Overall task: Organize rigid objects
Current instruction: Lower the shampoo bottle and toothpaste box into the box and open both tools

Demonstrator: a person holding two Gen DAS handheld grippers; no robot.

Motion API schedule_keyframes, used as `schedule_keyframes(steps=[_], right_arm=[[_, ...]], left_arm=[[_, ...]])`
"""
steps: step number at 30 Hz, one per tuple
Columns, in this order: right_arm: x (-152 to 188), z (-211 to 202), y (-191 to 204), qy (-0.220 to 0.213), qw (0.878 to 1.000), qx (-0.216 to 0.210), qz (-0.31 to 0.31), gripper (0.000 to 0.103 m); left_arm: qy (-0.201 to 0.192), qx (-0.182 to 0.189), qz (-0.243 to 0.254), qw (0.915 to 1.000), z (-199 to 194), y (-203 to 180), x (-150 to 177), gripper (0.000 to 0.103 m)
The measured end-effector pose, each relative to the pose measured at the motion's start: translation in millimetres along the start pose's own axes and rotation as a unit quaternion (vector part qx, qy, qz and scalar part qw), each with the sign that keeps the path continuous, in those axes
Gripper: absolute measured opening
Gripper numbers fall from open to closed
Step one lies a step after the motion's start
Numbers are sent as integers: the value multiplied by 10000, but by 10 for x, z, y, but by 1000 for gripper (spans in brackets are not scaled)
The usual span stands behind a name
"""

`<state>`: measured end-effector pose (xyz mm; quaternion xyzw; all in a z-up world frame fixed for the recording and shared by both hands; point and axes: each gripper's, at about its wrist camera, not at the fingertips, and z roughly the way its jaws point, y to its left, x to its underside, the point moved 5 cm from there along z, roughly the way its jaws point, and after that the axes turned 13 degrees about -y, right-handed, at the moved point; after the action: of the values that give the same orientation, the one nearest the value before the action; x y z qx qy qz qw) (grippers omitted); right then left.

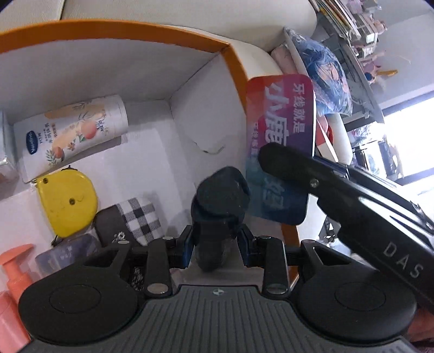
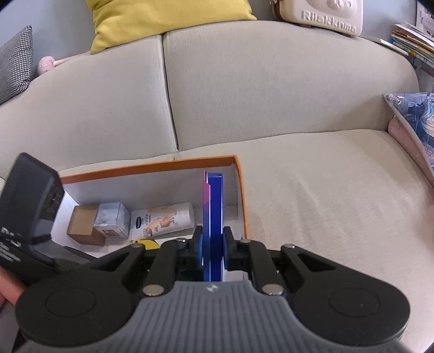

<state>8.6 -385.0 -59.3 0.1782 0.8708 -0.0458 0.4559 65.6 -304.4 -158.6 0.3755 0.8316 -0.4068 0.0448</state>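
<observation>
The left gripper (image 1: pixel 217 241) hangs over an orange-rimmed white box (image 1: pixel 168 81) on a pale sofa (image 2: pixel 298 108), its jaws partly open and closed on a dark, rounded object (image 1: pixel 219 201) whose make cannot be read; its lower end is blurred against the gripper body. Beside it, the right gripper (image 2: pixel 213 244) has its jaws clamped tight on a flat floss package (image 2: pixel 213 206), seen edge-on from the right wrist as a thin blue and pink slab standing upright over the box's right end, and seen face-on from the left wrist (image 1: pixel 282 135) with red, purple and teal printing in Chinese characters. Its lower part is covered by the right gripper's black finger (image 1: pixel 312 173). Inside the box lie a white printed tube (image 1: pixel 73 130) against the back wall, a yellow tape measure (image 1: pixel 67 201) just in front of it, a black-and-white checked pouch (image 1: pixel 138 217) and a bluish wrapped item (image 1: pixel 67 252) too blurred to identify. A pink pump bottle (image 1: pixel 12 293) is cut off at the left edge of the left wrist view. The right wrist view adds a brown carton (image 2: pixel 82 225) and a grey-blue box (image 2: pixel 112 220) touching it at the back-left of the box, with the left gripper's body blocking that corner. A yellow cushion (image 2: pixel 168 19) leans on the sofa back.
</observation>
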Motion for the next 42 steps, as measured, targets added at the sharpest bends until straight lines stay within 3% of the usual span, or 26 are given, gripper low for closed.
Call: schedule_keyframes(steps=[5,11,15,25,29,33,36,39,42], right_arm=[[-15,99,-71,-10,9999,76,87,13],[-28,148,-102,4,9999,135,16,13],[-10,156,-118,31,9999,134,21,13],[47,225,59,99,9999,-97,62,13],[156,331,196,318,9991,-275,76,13],[265,528,206,674,9966,-168,452,13],[279,642,270,708,9974,-4,112,13],[282,718,385,850,9959,-278,-139,13],[298,721,585,776,9888,-477,-1186,13]], left_arm=[[-195,-280,-70,9994,100,64,-46,39],[-164,-593,-56,9981,206,113,-36,38],[-202,-641,-31,9977,145,133,-12,51],[-512,-1024,95,9934,-436,392,-59,51],[-701,-1291,129,9891,-662,525,-80,51],[-800,-1441,238,9860,-777,590,-75,51],[-810,-1449,199,9859,-813,620,-68,51],[-872,-1573,320,9832,-864,629,-69,51],[-885,-1691,419,9807,-949,661,-71,51]])
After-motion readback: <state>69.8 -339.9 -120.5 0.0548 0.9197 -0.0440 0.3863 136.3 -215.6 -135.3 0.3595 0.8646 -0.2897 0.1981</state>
